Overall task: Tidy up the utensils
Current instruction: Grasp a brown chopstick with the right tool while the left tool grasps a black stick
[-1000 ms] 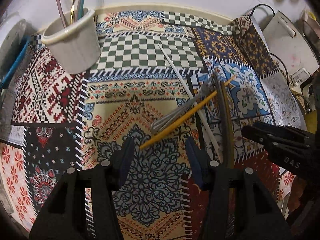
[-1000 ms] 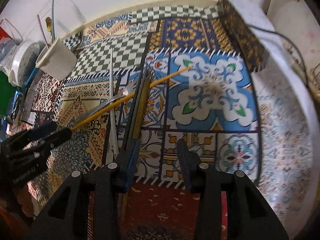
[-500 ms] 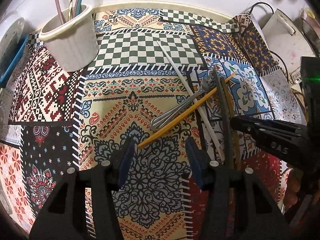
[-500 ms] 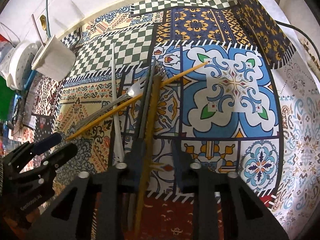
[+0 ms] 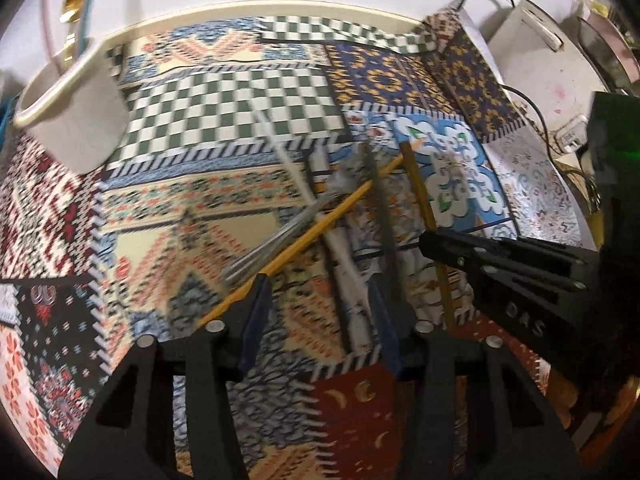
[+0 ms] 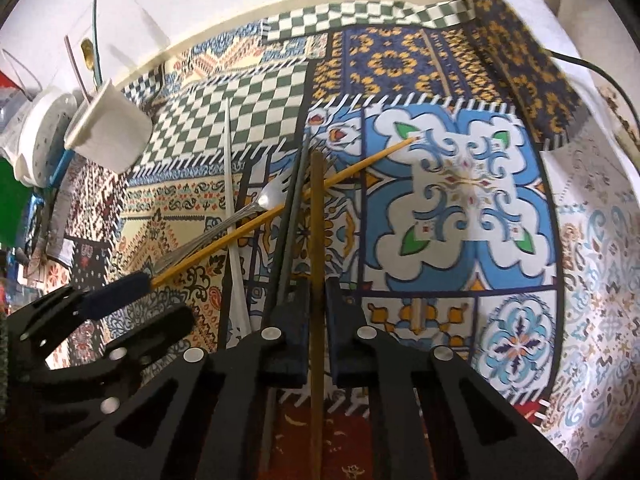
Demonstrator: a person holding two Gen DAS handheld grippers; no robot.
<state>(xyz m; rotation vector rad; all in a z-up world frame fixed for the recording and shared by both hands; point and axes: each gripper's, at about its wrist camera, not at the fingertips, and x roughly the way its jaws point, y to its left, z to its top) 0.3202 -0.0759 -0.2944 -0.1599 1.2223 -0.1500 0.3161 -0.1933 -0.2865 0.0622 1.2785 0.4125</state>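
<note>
While right gripper (image 6: 316, 334) jaws pinch one brown chopstick (image 6: 317, 240) | left gripper (image 5: 316, 316) jaws parted, closing, unclamped.

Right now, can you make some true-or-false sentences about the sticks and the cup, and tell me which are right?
1. The right gripper is shut on the brown chopstick. True.
2. The white cup is empty. False: a gold spoon and thin sticks stand in it.
3. The fork lies across the yellow chopstick's side. True.
4. The left gripper holds the fork. False: its jaws, just closing, press on nothing.
5. The tablecloth is plain white. False: it is patchwork-patterned.
</note>
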